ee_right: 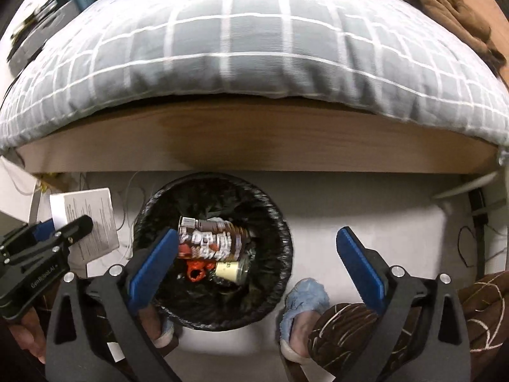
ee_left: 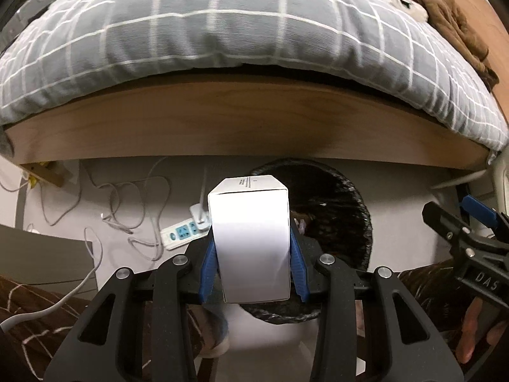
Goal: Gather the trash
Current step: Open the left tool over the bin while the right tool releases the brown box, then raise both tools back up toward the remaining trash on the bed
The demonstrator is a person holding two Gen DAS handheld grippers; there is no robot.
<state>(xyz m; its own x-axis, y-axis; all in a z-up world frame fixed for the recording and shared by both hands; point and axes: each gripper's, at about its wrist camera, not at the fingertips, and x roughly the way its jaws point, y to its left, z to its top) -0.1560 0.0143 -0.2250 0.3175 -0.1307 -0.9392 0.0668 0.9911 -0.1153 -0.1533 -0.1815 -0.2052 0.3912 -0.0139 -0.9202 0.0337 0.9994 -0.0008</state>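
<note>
Left gripper (ee_left: 253,248) fingers clamp a white box (ee_left: 251,238) beside the bin (ee_right: 273,222); right gripper (ee_right: 257,264) fingers spread wide, empty, above it.

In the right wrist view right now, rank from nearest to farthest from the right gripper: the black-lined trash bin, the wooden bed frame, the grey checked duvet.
1. Black-lined trash bin, directly below the open right gripper.
2. Wooden bed frame, beyond the bin.
3. Grey checked duvet, on top, farthest.
</note>
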